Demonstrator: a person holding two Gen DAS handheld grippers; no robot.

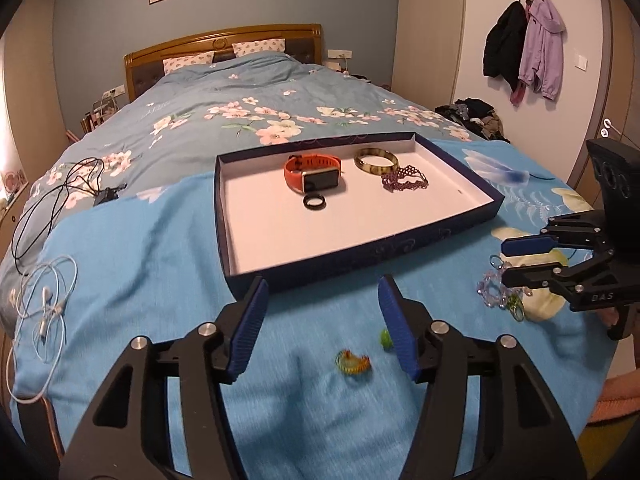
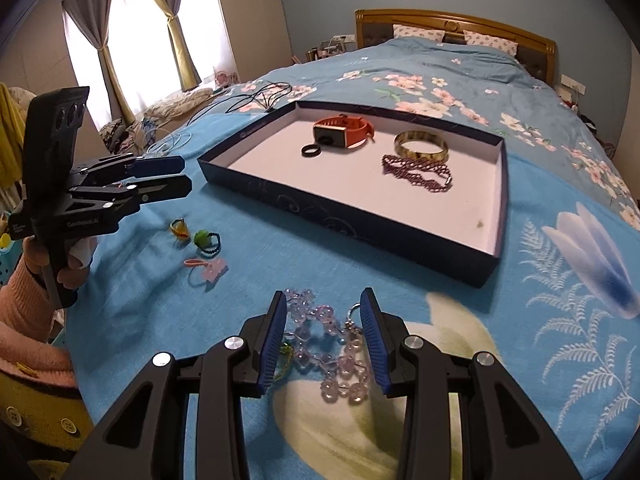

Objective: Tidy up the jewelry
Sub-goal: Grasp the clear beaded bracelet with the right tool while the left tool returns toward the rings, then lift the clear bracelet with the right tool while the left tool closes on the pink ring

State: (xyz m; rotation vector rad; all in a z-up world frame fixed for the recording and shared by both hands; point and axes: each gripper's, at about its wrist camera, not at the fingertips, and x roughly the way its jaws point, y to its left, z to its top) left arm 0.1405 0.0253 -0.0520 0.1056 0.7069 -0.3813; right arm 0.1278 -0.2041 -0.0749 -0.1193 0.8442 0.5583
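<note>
Curtains (image 2: 100,40) only in right view

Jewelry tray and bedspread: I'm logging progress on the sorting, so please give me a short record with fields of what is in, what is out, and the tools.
in tray: orange watch, black ring, amber bangle, purple beaded chain
on bedspread: clear bead bracelet, orange ring, green hair tie, pink hair tie
left tool: open, empty, above orange ring
right tool: jaws straddle the bead bracelet, not visibly pressing it
</note>
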